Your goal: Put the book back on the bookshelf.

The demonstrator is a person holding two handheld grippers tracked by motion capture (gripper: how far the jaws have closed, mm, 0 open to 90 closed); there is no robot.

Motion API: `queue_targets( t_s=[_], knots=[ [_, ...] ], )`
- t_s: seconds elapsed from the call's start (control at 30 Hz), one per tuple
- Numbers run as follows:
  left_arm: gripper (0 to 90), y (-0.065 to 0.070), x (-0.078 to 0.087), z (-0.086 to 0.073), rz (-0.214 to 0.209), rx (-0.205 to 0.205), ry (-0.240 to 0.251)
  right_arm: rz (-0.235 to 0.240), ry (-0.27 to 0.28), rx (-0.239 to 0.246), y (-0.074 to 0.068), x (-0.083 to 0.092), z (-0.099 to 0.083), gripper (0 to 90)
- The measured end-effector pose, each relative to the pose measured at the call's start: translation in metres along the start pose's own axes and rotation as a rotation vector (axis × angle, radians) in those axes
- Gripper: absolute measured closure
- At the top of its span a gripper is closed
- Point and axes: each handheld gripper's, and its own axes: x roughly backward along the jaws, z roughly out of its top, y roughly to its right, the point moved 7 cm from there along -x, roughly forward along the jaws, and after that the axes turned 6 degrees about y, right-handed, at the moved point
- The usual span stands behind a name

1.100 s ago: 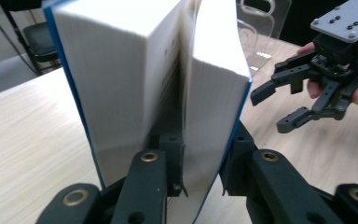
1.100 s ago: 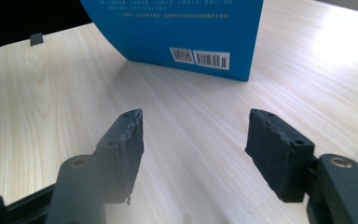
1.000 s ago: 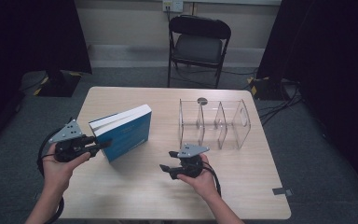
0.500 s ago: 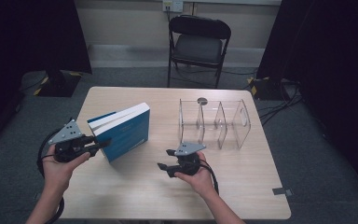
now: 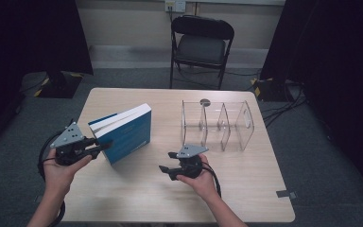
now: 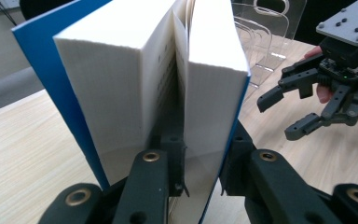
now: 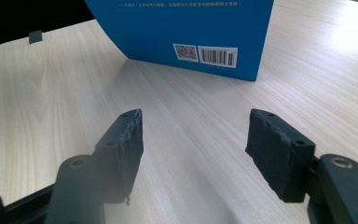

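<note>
A thick blue-covered book (image 5: 125, 135) stands upright on the left half of the table (image 5: 246, 189), its white page edge up. My left gripper (image 5: 105, 145) is shut on its near end. In the left gripper view one jaw sits in a gap between the pages and the other outside the blue cover, my left gripper (image 6: 204, 158) clamping a wad of the book (image 6: 121, 70). My right gripper (image 5: 165, 161) is held low over the table's middle, open and empty. The right gripper view shows my right gripper (image 7: 193, 135) pointing at the barcoded back of the book (image 7: 182, 28).
A clear acrylic rack (image 5: 217, 124) with upright dividers stands on the right half of the table, behind the right gripper (image 6: 284, 112). A small dark disc (image 5: 205, 101) lies behind it. A folding chair (image 5: 201, 42) stands beyond the far edge. Tape (image 5: 286, 194) marks the near right corner.
</note>
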Motion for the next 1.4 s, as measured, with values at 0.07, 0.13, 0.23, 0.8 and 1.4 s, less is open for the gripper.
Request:
queue_targets(
  t_s=[0.07, 0.13, 0.23, 0.8, 1.4],
  knots=[
    [75.5, 0.0, 0.0, 0.0, 0.003, -0.005, -0.001, 0.001, -0.002, -0.001, -0.001, 0.0, 0.0, 35.9],
    [75.5, 0.001, 0.0, 0.0, 0.005, -0.009, -0.003, 0.003, -0.005, 0.001, -0.001, 0.0, -0.001, 35.9],
    [75.3, 0.002, 0.0, 0.0, 0.006, -0.01, -0.002, 0.004, -0.008, 0.001, -0.002, -0.001, -0.004, 35.9],
    [75.9, -0.003, 0.0, 0.001, 0.021, -0.01, -0.013, 0.018, -0.02, 0.001, -0.003, -0.007, -0.007, 36.0],
    [76.2, 0.011, 0.014, -0.008, -0.017, -0.042, -0.012, 0.006, -0.008, 0.037, 0.001, -0.013, 0.019, 35.9]
  ],
)
